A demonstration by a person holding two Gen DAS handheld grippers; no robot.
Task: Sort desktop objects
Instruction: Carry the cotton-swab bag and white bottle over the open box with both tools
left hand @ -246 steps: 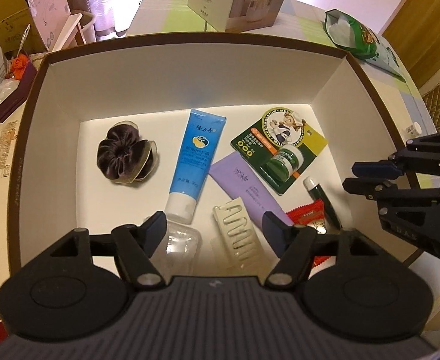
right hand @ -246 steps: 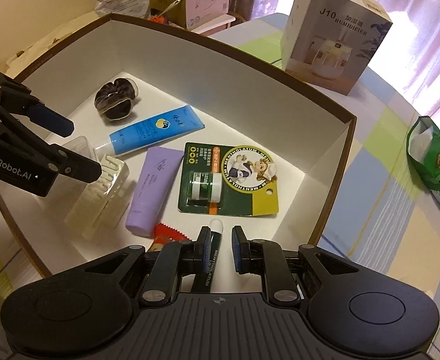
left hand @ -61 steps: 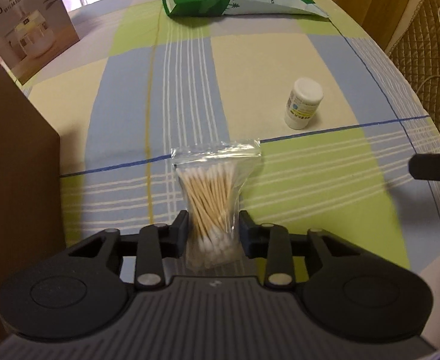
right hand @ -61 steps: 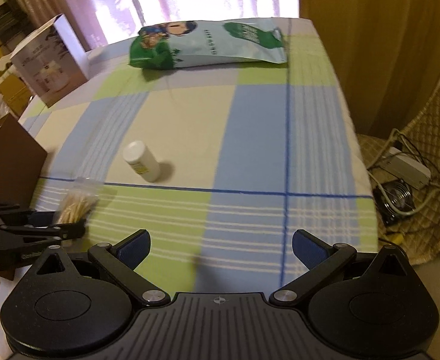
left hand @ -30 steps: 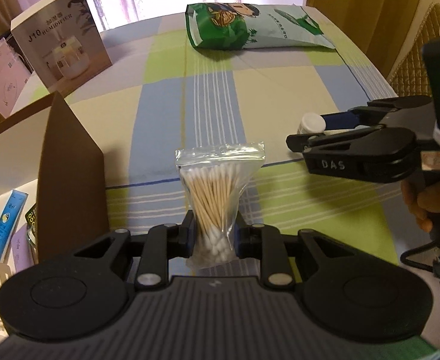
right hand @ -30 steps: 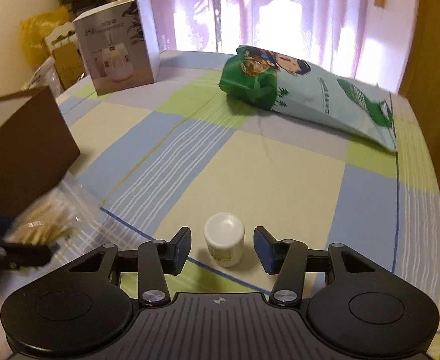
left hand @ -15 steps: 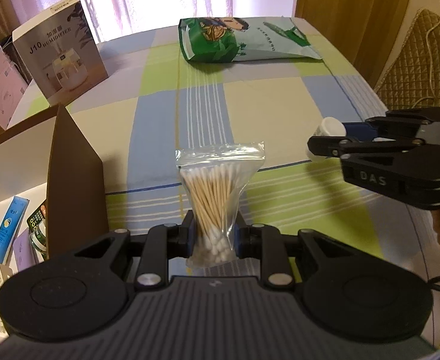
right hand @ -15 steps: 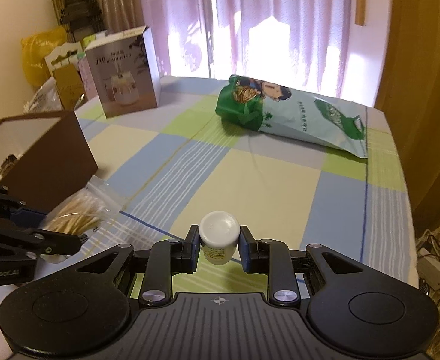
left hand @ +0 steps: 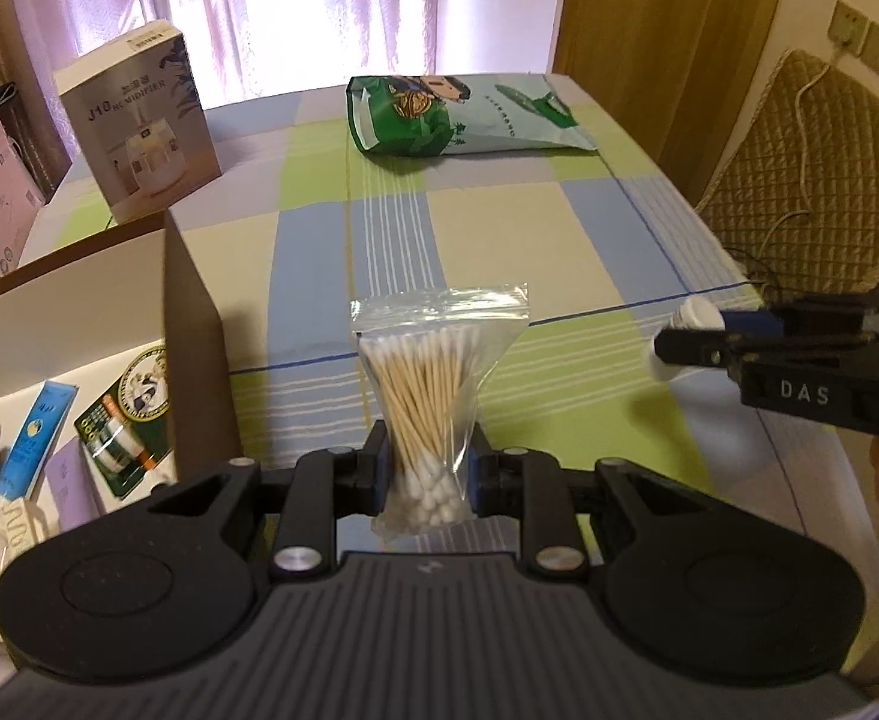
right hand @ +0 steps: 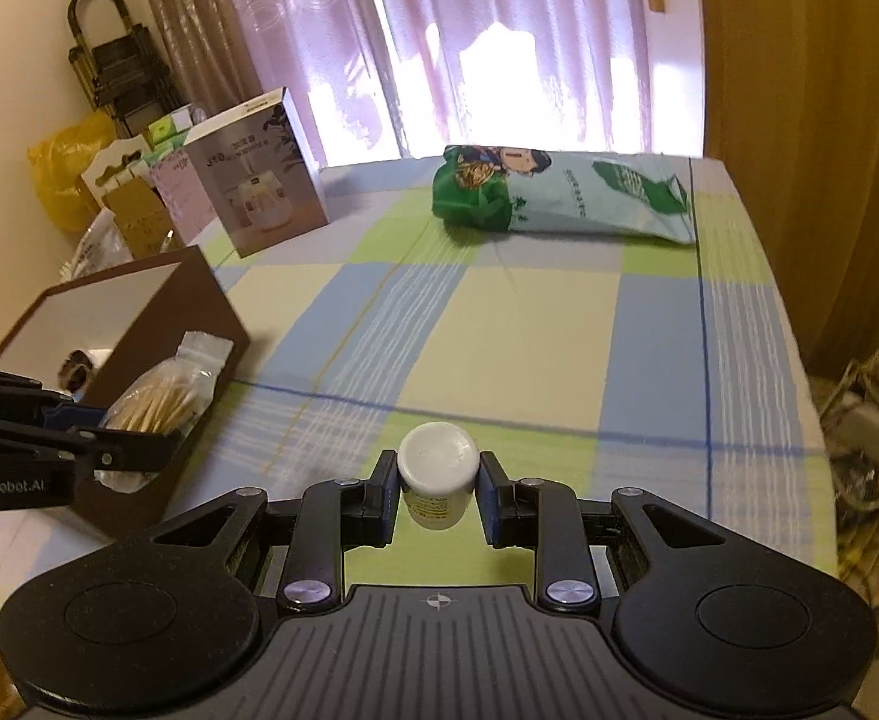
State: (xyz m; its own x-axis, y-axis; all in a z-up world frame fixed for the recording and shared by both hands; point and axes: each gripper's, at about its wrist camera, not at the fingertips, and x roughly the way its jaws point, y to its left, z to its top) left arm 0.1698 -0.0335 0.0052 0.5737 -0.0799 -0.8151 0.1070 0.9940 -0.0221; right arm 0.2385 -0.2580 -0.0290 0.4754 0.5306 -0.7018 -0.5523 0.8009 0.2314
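The left gripper had its fingers clamped on a clear bag of swabs, held upright above the checked bench, just beside the brown box. The right gripper had its fingers clamped on a small white bottle, cap toward the camera, lifted clear of the cloth. Inside the box lay a blue tube and a green card. At the far end of the bench lay a green bag, with a carton well apart to its left.
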